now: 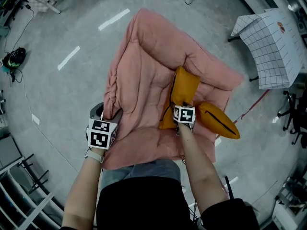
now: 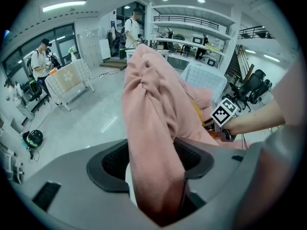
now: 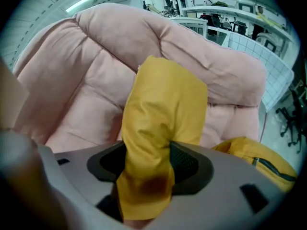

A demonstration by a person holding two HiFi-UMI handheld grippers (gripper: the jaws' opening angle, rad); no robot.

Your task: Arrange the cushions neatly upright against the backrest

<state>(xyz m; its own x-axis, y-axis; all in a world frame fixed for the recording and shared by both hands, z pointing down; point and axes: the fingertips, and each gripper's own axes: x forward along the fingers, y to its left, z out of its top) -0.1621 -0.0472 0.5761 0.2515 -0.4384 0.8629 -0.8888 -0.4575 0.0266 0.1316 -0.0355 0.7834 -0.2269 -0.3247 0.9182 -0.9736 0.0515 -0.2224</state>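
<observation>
My right jaws are pinching one mustard cushion (image 1: 184,87) upright before the pink backrest (image 1: 201,61); the second cushion (image 1: 218,120) is lying sideways beside it.

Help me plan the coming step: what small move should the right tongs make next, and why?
Probably ease the yellow cushion back onto the pink backrest, then release. The right tongs clamp its lower edge, it stands upright, and the left tongs grip the armchair side. A second cushion lies on its side.

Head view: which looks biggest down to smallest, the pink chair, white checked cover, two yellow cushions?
1. Puffy pink fabric chair
2. White checked cloth cover
3. Upright yellow fabric cushion and lying yellow fabric cushion: about alike
</observation>
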